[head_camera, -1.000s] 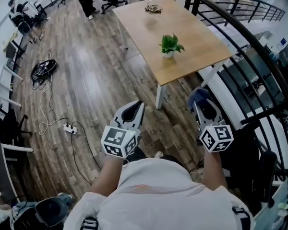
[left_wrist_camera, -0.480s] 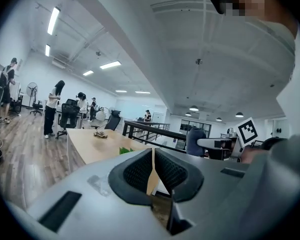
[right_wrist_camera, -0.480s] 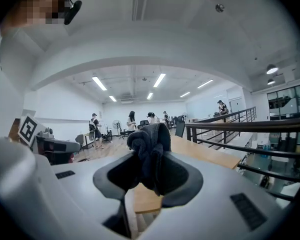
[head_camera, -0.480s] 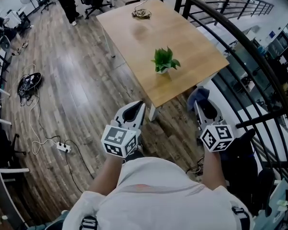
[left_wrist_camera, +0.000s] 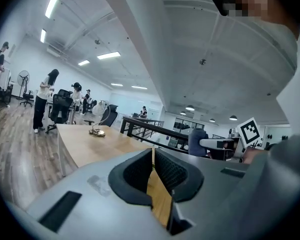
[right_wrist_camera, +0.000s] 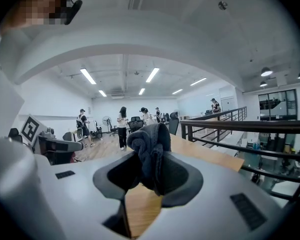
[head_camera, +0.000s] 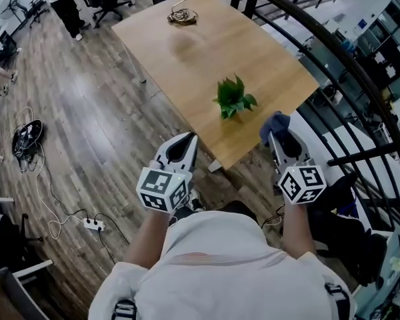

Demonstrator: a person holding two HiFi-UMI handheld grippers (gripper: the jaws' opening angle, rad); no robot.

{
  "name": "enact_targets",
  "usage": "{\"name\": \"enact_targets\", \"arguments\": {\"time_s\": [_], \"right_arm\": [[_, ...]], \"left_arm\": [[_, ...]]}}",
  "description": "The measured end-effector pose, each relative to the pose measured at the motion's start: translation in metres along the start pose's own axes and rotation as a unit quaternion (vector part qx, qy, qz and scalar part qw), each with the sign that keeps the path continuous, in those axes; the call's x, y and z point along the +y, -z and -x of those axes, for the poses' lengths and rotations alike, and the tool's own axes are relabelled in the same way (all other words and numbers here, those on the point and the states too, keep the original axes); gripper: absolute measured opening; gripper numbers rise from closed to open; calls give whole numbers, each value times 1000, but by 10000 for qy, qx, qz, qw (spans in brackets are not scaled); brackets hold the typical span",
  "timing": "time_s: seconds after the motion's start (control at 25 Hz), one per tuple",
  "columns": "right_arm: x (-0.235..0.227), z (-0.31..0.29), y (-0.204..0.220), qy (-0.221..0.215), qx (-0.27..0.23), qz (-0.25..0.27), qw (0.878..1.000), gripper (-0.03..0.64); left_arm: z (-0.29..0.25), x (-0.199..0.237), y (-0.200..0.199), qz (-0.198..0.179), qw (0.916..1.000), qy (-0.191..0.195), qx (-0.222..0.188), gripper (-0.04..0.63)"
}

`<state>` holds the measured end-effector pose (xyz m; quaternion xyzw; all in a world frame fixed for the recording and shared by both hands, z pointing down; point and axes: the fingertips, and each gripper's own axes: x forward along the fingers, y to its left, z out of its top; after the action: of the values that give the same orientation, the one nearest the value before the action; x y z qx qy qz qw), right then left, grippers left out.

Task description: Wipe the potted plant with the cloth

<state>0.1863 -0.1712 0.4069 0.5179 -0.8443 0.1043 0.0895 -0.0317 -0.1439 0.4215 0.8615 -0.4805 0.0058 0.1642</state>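
The head view alone shows the plant [head_camera: 233, 99]. It stands upright on the wooden tabletop [head_camera: 207, 52], just right of the frame's centre and near the tabletop's lower edge, and nothing touches it. At the top of that frame a coil of cable [head_camera: 182, 17] lies on the tabletop's far end. A dark railing [head_camera: 333, 52] curves down the right side, and cords [head_camera: 23, 135] trail over the plank floor at the left.

The left tongs [left_wrist_camera: 153, 159] are shut together with nothing between them; their own view shows the two dark pads meeting, with the tabletop's pale edge beyond. In the head view they sit at lower centre, short of the tabletop.

The right tongs [head_camera: 277, 137] are clamped on the cloth [right_wrist_camera: 149, 149]. Their view shows it as a dark, bunched fold rising above the pads. In the head view the cloth is a blue-grey lump just right of and below the plant, near it but apart.

Both gripper views look level across the room and show people [right_wrist_camera: 122, 126] standing by office chairs; the head view catches these only at its upper left corner. Each gripper view also shows the other's marker cube [left_wrist_camera: 250, 130].
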Motion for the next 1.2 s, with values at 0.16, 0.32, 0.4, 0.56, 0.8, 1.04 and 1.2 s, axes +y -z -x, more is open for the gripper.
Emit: {"name": "enact_targets", "arguments": {"time_s": [0.16,0.32,0.4,0.56,0.8,1.04,1.2], "right_arm": [[-4,11,3,192,149,-13,9997,179],[-2,31,12,354,268,-147,9989,179],[4,35,19,322,370,-212,9986,179],[13,32,24,189,466,-190,9986,179],[20,15,10,-83,379,-72,9992,179],[35,15,19,-649,858,-382,9935,179],[27,-2,27,-724,1002,-365,9917,179]], "left_arm": [[-9,-2,2,154,9996,203,81,26],[-2,-12,11,167,9990,330,265,26],[4,-14,15,149,9988,296,357,26],[14,-8,22,275,9984,115,476,26],[26,-2,9,149,9988,-93,458,26],[53,-3,25,823,9917,-531,829,26],[21,19,48,1388,9832,-447,1100,26]]}}
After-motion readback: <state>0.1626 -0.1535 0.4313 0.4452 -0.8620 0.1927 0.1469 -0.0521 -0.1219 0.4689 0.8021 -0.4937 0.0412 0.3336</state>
